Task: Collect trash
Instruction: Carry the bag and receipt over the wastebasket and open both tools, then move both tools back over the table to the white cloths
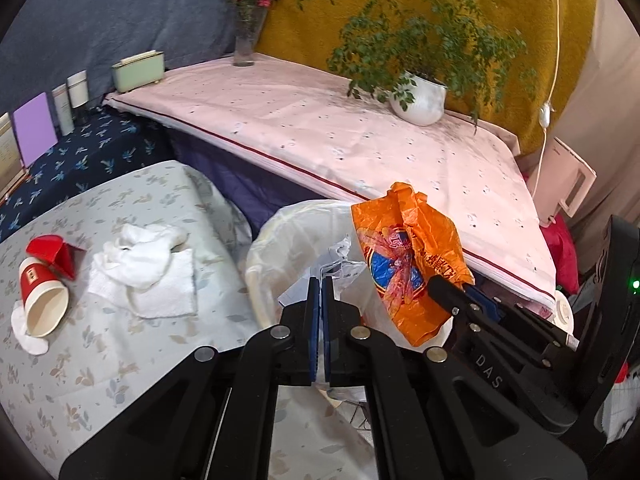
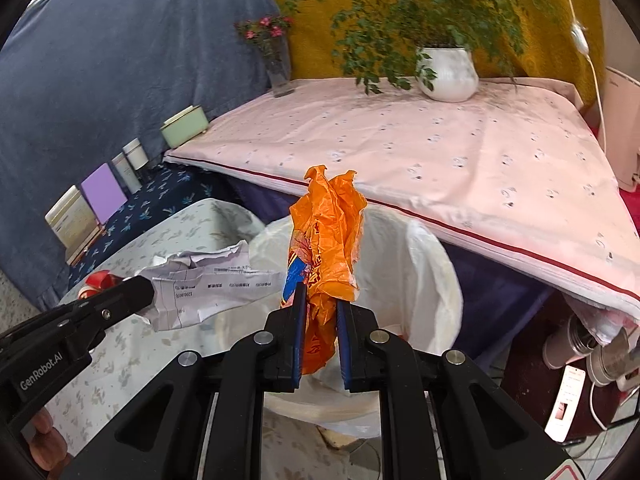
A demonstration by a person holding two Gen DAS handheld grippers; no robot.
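**Two pieces of trash poised at the bin**

Far left on the floral-covered bench, a tipped red paper cup lies with its mouth toward the camera, a torn red piece touching it at the top and a small white scrap under its rim. Just beside these sits a heap of white tissues. All of it is uncollected.

Next comes the left tongs, clenched on a crumpled printed paper. In the right wrist view the sheet hangs out past the tongs' tip, at the near-left rim of the bin, which is lined with a white bag and stands between the bench and a pink-covered table behind it.

To the right, the right tongs are grasping an orange plastic bag; its bunched body stands up above the blue pads and a tail hangs below, over the bin's mouth.

Judged from this, the step in hand is the drop: both pieces are carried and are at or over the liner. The next move calls for bringing the paper fully over the opening, then releasing both tongs so the pieces fall clear inside. The light bag may cling to a pad, and the paper could catch on the rim. After that, the cup, scraps and tissues on the left remain to be fetched.
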